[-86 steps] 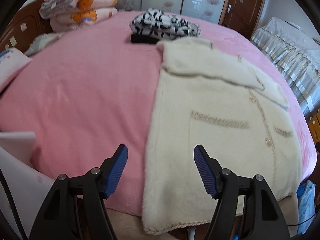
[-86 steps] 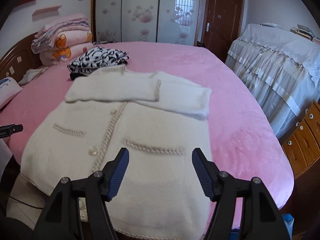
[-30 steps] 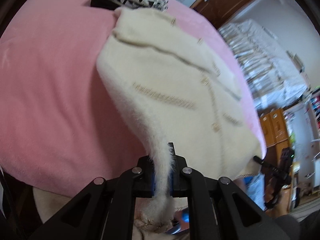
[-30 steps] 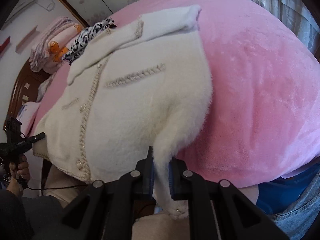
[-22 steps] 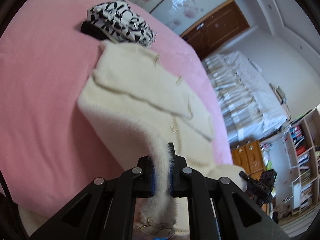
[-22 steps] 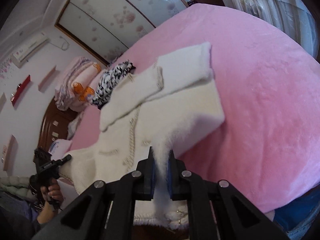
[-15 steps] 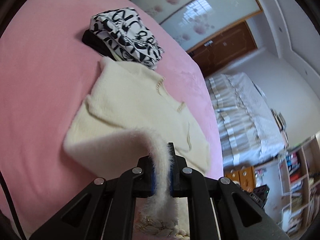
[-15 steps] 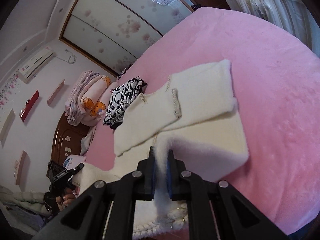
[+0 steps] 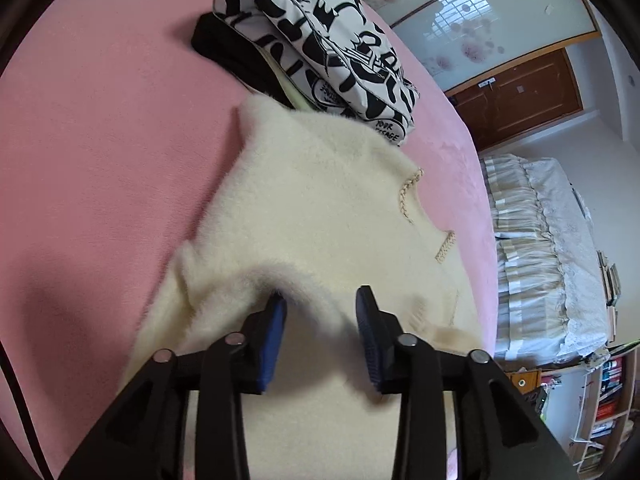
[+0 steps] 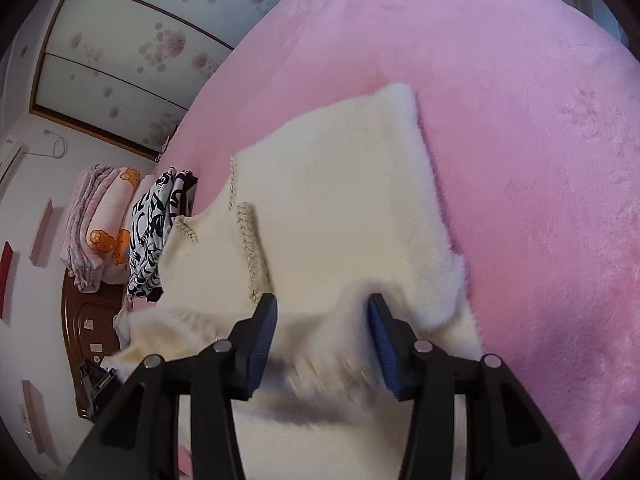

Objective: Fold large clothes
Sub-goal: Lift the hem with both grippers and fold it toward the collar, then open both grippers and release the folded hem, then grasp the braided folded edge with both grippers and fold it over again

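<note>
A fluffy cream cardigan with braided trim lies on the pink bed, its sleeves folded across the chest. Its lower half is brought up over the upper half. My left gripper is open just above the folded-over hem, the fabric loose and blurred between the blue pads. In the right wrist view the cardigan lies the same way, and my right gripper is open over the hem, which is blurred below the fingers.
A folded black-and-white patterned garment on a black one lies just beyond the cardigan's collar. Folded pink quilts sit by the wooden headboard. A second bed with a lace cover stands at the right. The pink bed extends right.
Both grippers carried the cardigan's hem up from the bed's near edge over its upper half. Half a second ago both were shut on the hem; now both have opened and let go.
</note>
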Demonstrator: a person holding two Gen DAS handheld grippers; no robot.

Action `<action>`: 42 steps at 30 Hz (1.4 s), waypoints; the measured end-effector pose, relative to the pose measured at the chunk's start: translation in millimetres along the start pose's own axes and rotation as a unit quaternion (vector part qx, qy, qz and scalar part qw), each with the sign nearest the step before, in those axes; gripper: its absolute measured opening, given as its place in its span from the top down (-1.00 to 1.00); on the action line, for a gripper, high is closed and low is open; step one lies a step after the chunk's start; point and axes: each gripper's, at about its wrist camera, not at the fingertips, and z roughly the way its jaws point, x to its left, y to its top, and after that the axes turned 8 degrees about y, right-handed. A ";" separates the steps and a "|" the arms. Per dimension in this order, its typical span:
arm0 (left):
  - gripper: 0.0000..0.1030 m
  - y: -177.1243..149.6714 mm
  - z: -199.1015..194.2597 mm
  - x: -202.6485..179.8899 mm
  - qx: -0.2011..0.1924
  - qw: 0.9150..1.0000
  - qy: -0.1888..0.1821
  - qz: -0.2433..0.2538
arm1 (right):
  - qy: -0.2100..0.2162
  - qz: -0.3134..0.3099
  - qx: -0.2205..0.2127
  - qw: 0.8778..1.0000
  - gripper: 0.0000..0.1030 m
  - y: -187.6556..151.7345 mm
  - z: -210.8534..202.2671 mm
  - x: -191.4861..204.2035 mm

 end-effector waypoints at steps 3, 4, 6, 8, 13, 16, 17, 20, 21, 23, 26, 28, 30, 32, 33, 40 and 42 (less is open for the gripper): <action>0.23 3.9 6.3 -2.0 -0.003 1.000 0.001 0.013 | 0.039 0.001 -0.010 0.999 -0.11 1.5 -3.0 -3.3; 0.20 3.0 7.4 -2.0 -0.002 1.000 0.002 0.017 | 0.042 -0.007 -0.015 0.999 -0.15 1.8 -4.9 -3.0; 0.19 3.5 10.7 -4.9 0.001 0.999 0.008 0.034 | 0.039 -0.028 -0.022 0.999 -0.22 2.5 -7.1 -0.4; 0.19 1.8 9.6 -8.7 0.001 0.998 0.011 0.058 | 0.025 -0.055 -0.023 0.998 -0.23 3.8 -9.6 3.0; 0.17 -2.4 2.4 -20.3 0.002 0.990 0.017 0.138 | -0.048 -0.153 -0.008 0.987 -0.23 -1.2 -5.6 16.6; 0.15 -5.3 -2.7 -27.6 0.002 0.984 0.021 0.180 | -0.081 -0.192 0.003 0.978 -0.23 -1.7 0.1 18.7; 0.11 -6.1 -5.6 -29.8 0.002 0.981 0.017 0.191 | -0.088 -0.200 0.004 0.976 -0.23 -0.9 2.0 19.1; -0.23 -8.0 -19.7 -33.7 -0.010 0.977 -0.005 0.215 | -0.101 -0.211 0.005 0.972 -0.23 4.0 11.7 19.2; -0.28 -8.5 -24.8 -35.1 -0.017 0.975 -0.012 0.223 | -0.102 -0.211 0.006 0.972 -0.23 6.0 15.1 18.8; -0.36 -8.8 -33.6 -39.0 -0.030 0.969 -0.017 0.244 | -0.105 -0.211 0.008 0.972 -0.23 10.7 21.1 16.6; -0.37 -8.7 -32.8 -46.8 -0.030 0.960 0.003 0.278 | -0.105 -0.213 0.013 0.971 -0.23 16.4 30.8 16.8; -0.37 -8.3 -26.0 -51.9 -0.025 0.954 0.021 0.297 | -0.106 -0.215 0.019 0.971 -0.23 18.9 39.3 18.8; -0.37 -6.9 -15.5 -55.7 -0.019 0.947 0.043 0.318 | -0.107 -0.218 0.026 0.970 -0.23 19.8 47.7 20.4; -0.37 -4.6 -3.9 -59.2 -0.015 0.940 0.060 0.337 | -0.108 -0.225 0.035 0.968 -0.23 18.8 54.5 21.5; -0.37 -2.3 2.5 -61.0 -0.015 0.936 0.069 0.345 | -0.112 -0.230 0.038 0.966 -0.23 17.8 57.9 22.5; -0.37 16.5 44.2 -65.8 -0.001 0.916 0.118 0.385 | -0.127 -0.251 0.055 0.958 -0.23 15.5 70.0 24.6; -0.37 23.0 53.8 -63.0 0.006 0.912 0.125 0.390 | -0.126 -0.250 0.057 0.958 -0.23 16.6 72.0 23.6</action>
